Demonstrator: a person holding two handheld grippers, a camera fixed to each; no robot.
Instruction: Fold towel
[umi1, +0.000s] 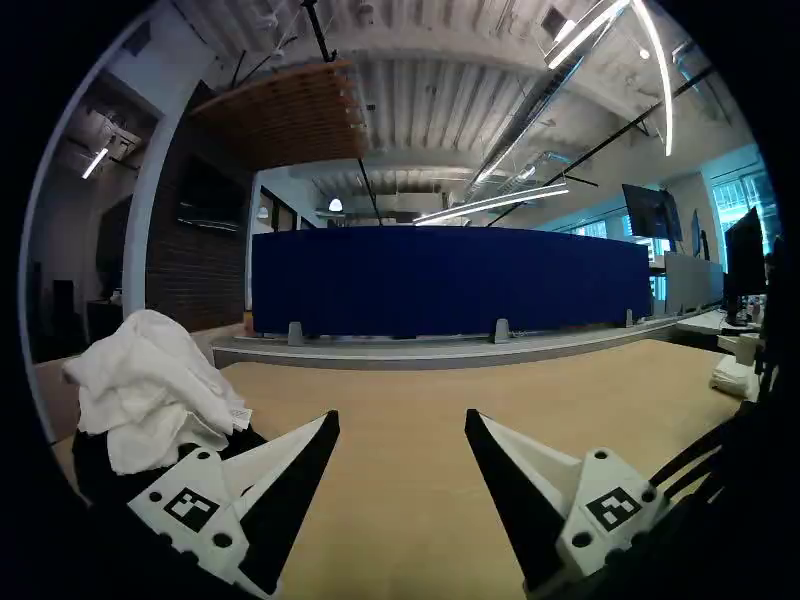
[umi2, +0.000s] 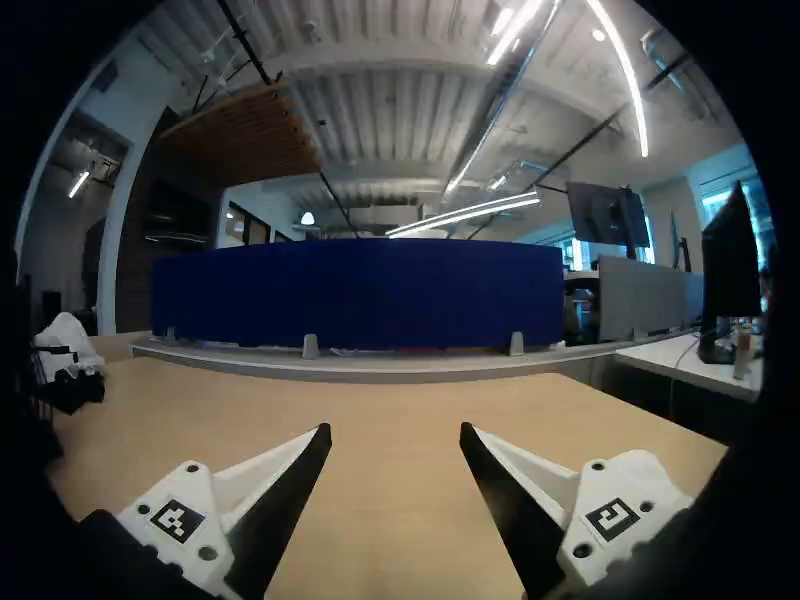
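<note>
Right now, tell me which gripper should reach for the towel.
Left. The crumpled white towel lies close beside the open left gripper; from the open right gripper it looks small and far off.

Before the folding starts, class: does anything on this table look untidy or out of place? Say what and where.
The white towel sits bunched in a crumpled heap on something dark at the left side of the wooden table, not spread flat. Left tongs and right tongs are open and empty.
</note>
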